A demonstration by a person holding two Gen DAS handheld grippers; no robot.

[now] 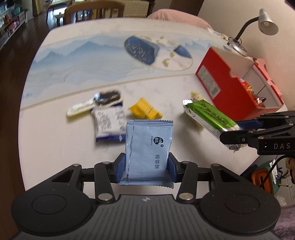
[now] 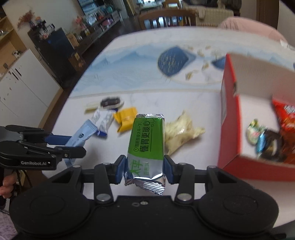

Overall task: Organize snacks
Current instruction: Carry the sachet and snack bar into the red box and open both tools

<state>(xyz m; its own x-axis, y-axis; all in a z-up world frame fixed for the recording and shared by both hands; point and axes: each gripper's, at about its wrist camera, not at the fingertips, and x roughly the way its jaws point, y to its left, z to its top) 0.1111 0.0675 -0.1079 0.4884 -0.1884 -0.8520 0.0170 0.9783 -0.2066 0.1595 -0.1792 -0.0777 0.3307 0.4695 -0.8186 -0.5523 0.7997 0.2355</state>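
My left gripper (image 1: 147, 166) is shut on a light blue snack packet (image 1: 149, 147) and holds it above the table; the packet also shows in the right wrist view (image 2: 81, 135). My right gripper (image 2: 144, 169) is shut on a green snack bar (image 2: 147, 142), also seen in the left wrist view (image 1: 210, 116), held above the table left of the open red box (image 2: 230, 118). The red box (image 1: 221, 77) holds several snacks (image 2: 272, 136). On the table lie a yellow packet (image 1: 144, 109), a white and blue packet (image 1: 108, 121), a black packet (image 1: 108, 96) and a pale crumpled packet (image 2: 179, 133).
A white round table with a blue printed mat (image 1: 103, 55) carries everything. A grey desk lamp (image 1: 265, 22) stands behind the box by the wall. A wooden chair (image 1: 94, 9) stands at the far edge. A pink cushion (image 2: 247, 24) lies at the back right.
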